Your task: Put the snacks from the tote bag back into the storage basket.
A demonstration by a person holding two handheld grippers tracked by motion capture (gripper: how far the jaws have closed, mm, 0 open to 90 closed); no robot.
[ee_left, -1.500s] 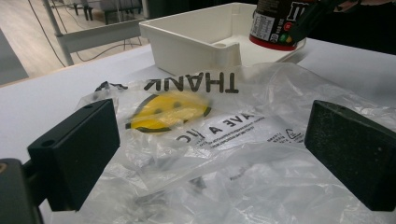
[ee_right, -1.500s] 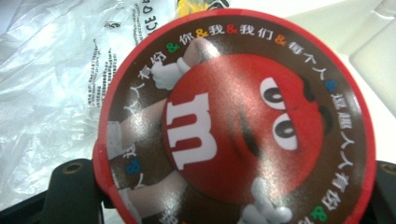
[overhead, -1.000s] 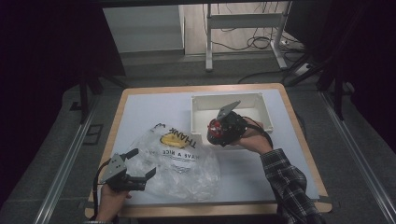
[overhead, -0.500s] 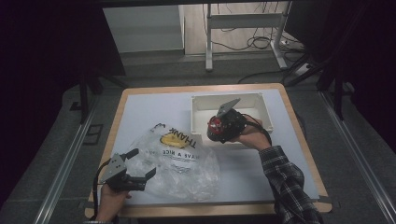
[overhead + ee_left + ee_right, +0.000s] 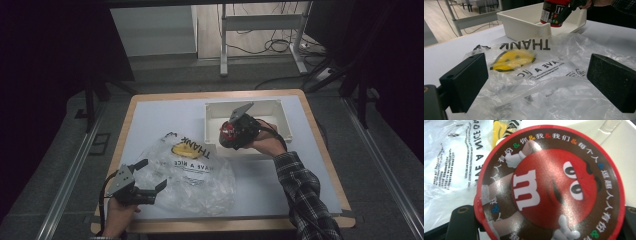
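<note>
My right gripper (image 5: 229,136) is shut on a red and brown candy tub (image 5: 227,135), held above the near left corner of the white bin (image 5: 272,106). The tub's round lid (image 5: 549,185) faces the right gripper view, and the left gripper view has the tub (image 5: 554,12) over the bin's corner (image 5: 544,25). A crumpled clear plastic bag (image 5: 192,172) with a yellow smiley and black lettering lies on the table. My left gripper (image 5: 150,176) stands open at the bag's left edge, its black pads (image 5: 465,77) wide apart with the bag (image 5: 541,82) lying between them.
The white tabletop (image 5: 150,120) has a wooden rim (image 5: 125,120). Dark floor and rails surround the table. A metal frame and cables (image 5: 260,40) stand beyond the far edge.
</note>
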